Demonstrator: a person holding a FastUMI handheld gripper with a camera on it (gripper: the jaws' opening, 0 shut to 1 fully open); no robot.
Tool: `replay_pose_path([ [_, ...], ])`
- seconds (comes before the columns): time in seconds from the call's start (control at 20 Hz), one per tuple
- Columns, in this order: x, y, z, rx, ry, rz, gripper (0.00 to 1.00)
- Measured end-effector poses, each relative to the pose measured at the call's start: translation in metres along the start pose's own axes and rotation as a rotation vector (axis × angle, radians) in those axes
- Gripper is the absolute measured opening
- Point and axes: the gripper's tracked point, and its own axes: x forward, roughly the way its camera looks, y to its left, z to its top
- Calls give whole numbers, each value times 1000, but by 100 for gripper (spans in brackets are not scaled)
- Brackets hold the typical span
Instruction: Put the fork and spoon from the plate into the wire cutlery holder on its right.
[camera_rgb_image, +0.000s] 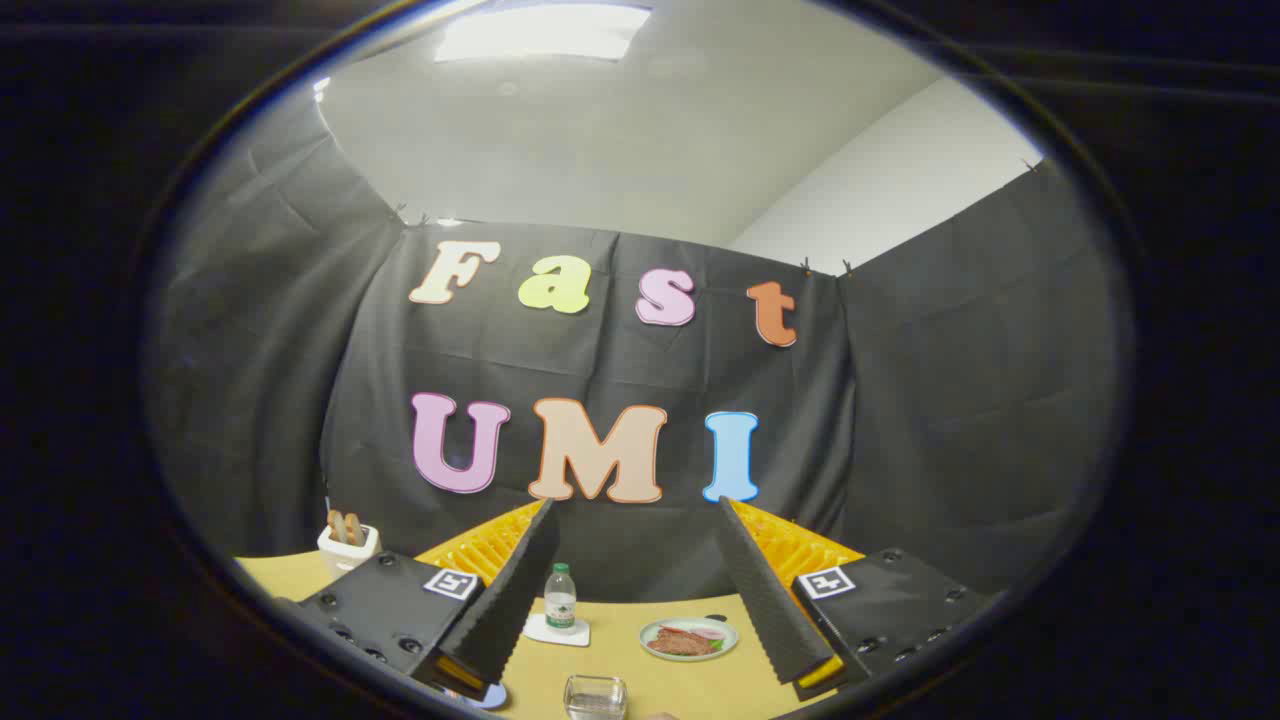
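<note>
My gripper (635, 520) is held high above the yellow table (700, 690), open, with a wide gap and nothing between its two black ridged fingers (510, 590). It points toward the booth's back wall. Seen through the gap, a small pale plate (688, 640) carrying food lies on the table, slightly toward the right finger. A pale rounded edge (488, 697) peeks out under the base of the left finger; I cannot tell what it is.
A small water bottle (560, 598) stands on a white coaster between the fingers. A clear glass (595, 697) sits nearer to me. A yellow slotted rack (790, 545) lies behind both fingers. A white toaster holding bread (348, 545) stands far left.
</note>
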Motion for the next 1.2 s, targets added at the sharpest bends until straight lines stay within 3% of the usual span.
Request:
replay_pose_path([
  [1.2,9,41,-6,25,23,58,99],
])
